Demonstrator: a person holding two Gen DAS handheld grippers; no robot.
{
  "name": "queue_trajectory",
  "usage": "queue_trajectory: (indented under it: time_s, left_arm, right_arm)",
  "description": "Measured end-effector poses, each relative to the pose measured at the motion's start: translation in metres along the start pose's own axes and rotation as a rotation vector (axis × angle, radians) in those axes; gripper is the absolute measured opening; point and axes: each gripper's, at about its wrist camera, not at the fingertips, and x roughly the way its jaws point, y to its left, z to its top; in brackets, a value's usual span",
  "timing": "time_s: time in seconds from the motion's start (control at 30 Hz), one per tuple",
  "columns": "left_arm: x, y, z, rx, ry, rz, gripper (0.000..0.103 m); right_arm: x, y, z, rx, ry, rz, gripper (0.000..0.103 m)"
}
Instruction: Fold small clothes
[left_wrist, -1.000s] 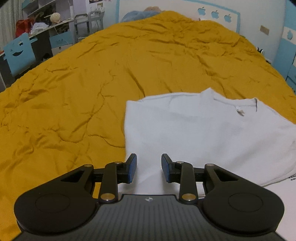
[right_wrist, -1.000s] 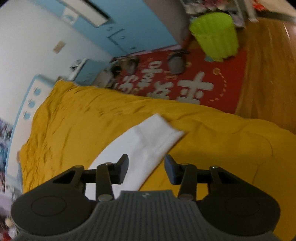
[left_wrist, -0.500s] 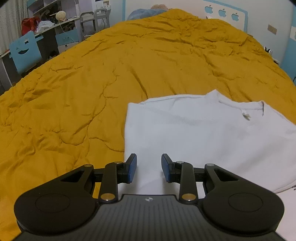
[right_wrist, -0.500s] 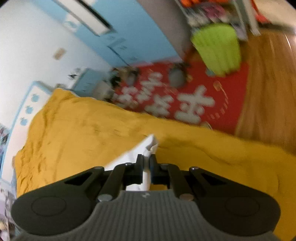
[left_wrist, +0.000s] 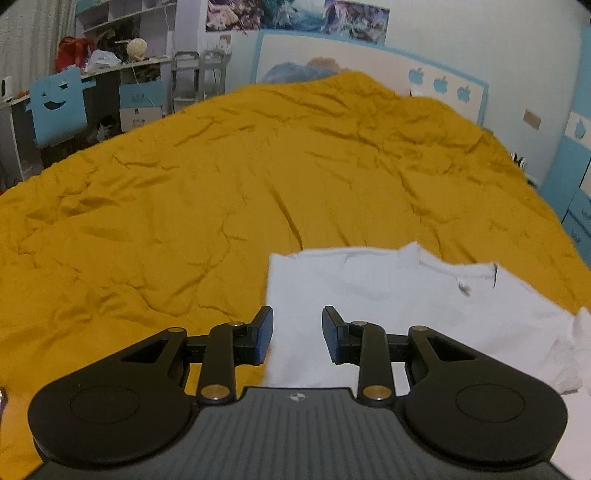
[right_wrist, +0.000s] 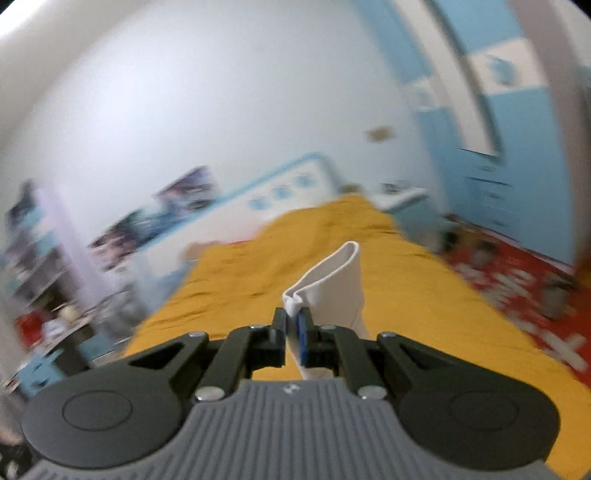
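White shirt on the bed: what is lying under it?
The white shirt lies on the mustard quilt, visible all around. Anything beneath the shirt itself is covered.

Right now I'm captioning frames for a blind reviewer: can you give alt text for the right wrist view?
The right gripper is shut on a white sleeve, holding it lifted above a mustard-yellow bedspread. Behind, blurred, are a pale wall, blue cabinets and a red rug.

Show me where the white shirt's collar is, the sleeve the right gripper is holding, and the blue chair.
shirt collar (left_wrist: 458, 266), left wrist view, on the neckline rim.
sleeve (right_wrist: 338, 284), right wrist view, on the lifted cloth above the pads.
blue chair (left_wrist: 57, 107), left wrist view, on the backrest.
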Motion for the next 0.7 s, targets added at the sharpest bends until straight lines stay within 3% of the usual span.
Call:
queue_trajectory:
  time_s: [0.13,0.3,0.5,0.7]
  left_arm:
    - [-0.012,0.022,0.011,-0.042,-0.027,-0.021,0.037]
    - [-0.019,0.048,0.020,-0.081,-0.042,-0.037,0.037]
    - [-0.016,0.071,0.013,-0.110,-0.032,-0.051,0.037]
    - [-0.011,0.090,0.003,-0.140,-0.005,-0.074,0.037]
  right_arm:
    - [0.028,0.091,-0.019,-0.014,0.041,0.127,0.001]
    - [0.069,0.179,-0.076,0.011,0.125,0.250,0.001]
    - [0.136,0.236,-0.212,0.036,0.317,0.248,0.001]
    - [0.186,0.252,-0.352,0.064,0.550,0.243,0.001]
